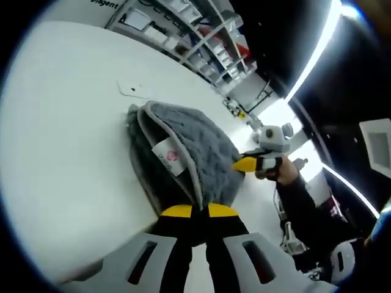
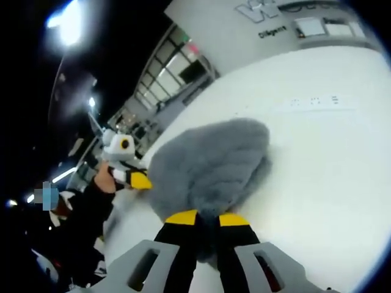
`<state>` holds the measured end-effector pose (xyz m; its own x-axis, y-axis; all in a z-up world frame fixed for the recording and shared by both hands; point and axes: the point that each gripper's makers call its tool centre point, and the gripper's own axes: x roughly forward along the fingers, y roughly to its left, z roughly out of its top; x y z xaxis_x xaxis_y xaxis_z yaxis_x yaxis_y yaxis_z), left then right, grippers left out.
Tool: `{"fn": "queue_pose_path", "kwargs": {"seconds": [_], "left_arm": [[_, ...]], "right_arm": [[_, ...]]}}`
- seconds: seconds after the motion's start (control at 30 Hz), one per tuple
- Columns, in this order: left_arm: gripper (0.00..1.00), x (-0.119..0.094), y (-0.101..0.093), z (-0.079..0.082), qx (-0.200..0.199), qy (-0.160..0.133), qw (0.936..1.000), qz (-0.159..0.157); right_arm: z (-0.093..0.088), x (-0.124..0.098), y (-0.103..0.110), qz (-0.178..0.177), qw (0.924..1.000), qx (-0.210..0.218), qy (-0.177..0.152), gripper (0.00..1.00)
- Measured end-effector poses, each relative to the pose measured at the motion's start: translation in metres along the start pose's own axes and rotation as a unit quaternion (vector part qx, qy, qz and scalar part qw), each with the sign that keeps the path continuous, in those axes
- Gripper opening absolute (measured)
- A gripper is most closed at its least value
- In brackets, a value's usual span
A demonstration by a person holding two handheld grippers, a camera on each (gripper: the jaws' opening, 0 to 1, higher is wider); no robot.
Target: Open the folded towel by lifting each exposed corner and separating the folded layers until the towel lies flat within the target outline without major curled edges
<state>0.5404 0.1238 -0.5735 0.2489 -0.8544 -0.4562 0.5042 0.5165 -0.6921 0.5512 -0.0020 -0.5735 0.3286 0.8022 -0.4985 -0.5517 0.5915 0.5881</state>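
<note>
Left gripper (image 1: 200,211): yellow-tipped jaws drawn close together, pinching the near edge of the grey towel (image 1: 183,160), whose cloth bunches between the tips.
Right gripper (image 2: 208,218): jaws nearly closed on the near edge of the same towel (image 2: 211,165), with fluffy pile pressed between the yellow pads.
Right gripper, seen from the left gripper view: it comes in from the right (image 1: 249,163), its yellow tip touching the towel's right edge, with a hand (image 1: 284,172) and a dark sleeve (image 1: 305,204) behind it.
Left gripper, seen from the right gripper view: it sits at the towel's left edge (image 2: 139,179), held by a hand (image 2: 105,179).
Towel: folded and bunched into a mound on the white table (image 1: 67,140), lifted at the held edges; a pale trimmed border and a small white label (image 1: 168,156) with a red mark face the left gripper view.
Table: a faint marking (image 1: 135,90) lies just beyond the towel's far side.
Background: shelving (image 1: 201,36) stands beyond the table's far edge.
</note>
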Motion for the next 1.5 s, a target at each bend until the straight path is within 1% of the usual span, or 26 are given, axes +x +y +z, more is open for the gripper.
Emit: {"fn": "queue_pose_path", "kwargs": {"seconds": [0.27,0.4,0.5,0.67,1.0,1.1,1.23,1.33,1.5], "left_arm": [[0.03,-0.002,-0.003,-0.004,0.003,-0.003,1.0000,0.003],[0.03,-0.004,-0.005,-0.007,0.003,-0.007,1.0000,0.001],[0.03,-0.006,-0.007,-0.011,0.016,-0.011,0.9998,0.004],[0.03,-0.009,-0.012,-0.015,0.022,-0.013,0.9997,0.000],[0.02,-0.010,-0.012,-0.019,0.014,-0.015,0.9998,-0.002],[0.03,-0.010,-0.013,-0.024,0.006,-0.009,0.9999,-0.006],[0.03,-0.011,-0.014,-0.028,0.014,-0.014,0.9998,-0.001],[0.03,-0.012,-0.014,-0.029,0.016,-0.016,0.9997,0.002],[0.03,-0.012,-0.015,-0.032,0.013,-0.018,0.9998,0.000]], "right_arm": [[-0.004,-0.001,0.002,0.003,1.0000,0.005,-0.004,0.05],[-0.007,-0.002,0.006,0.008,0.9999,0.005,-0.006,0.05],[-0.010,-0.003,0.009,0.013,0.9999,0.001,-0.008,0.04],[-0.013,-0.004,0.012,0.018,0.9998,0.002,-0.010,0.04],[-0.018,-0.005,0.016,0.023,0.9995,0.007,-0.018,0.04],[-0.021,-0.006,0.018,0.024,0.9996,0.001,-0.017,0.04],[-0.024,-0.006,0.021,0.017,0.9995,-0.018,-0.019,0.04],[-0.024,-0.006,0.022,0.016,0.9994,-0.023,-0.019,0.04],[-0.027,-0.008,0.024,0.016,0.9993,-0.025,-0.021,0.04]]}}
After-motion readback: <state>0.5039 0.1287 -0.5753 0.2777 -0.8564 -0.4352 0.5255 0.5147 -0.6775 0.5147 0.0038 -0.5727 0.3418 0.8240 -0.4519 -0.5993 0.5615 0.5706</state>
